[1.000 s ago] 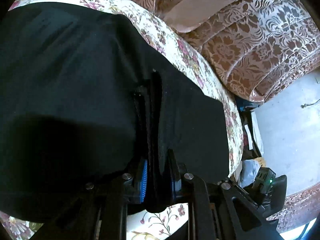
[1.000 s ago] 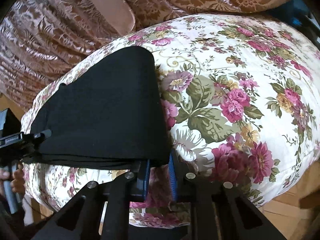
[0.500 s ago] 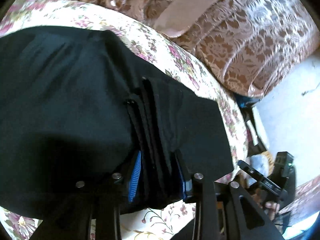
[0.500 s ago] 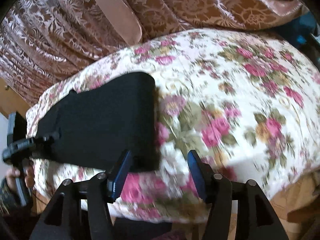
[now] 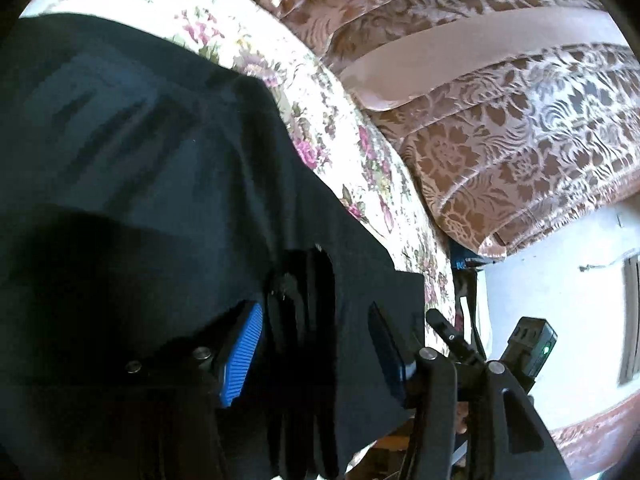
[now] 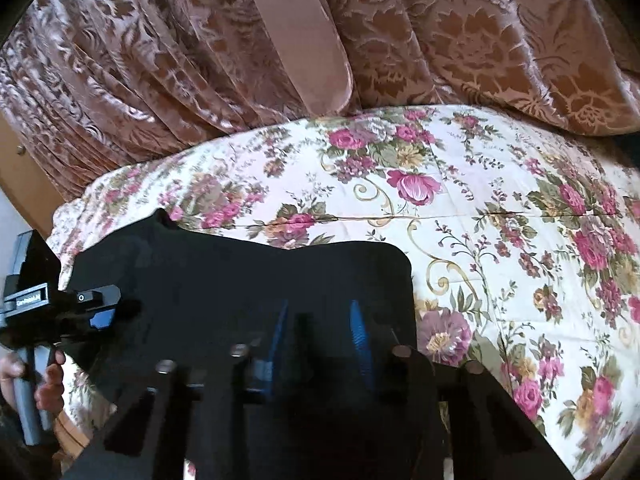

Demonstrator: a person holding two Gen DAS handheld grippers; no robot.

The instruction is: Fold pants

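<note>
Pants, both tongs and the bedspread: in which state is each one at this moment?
pants: folded in layers, lying on the bedspread.
left tongs: opening; stacked pants edge between the pads, not pressed.
right tongs: closing; a pants fold between the pads.
floral bedspread: spread out, partly covered by the pants.

Black pants (image 6: 240, 280) lie on a cream bedspread (image 6: 500, 208) printed with pink and magenta roses, green leaves and gold scrolls, before a brown-and-pink damask curtain (image 6: 440, 40); the black grippers' pads (image 5: 244, 352) are ridged bright blue.
</note>
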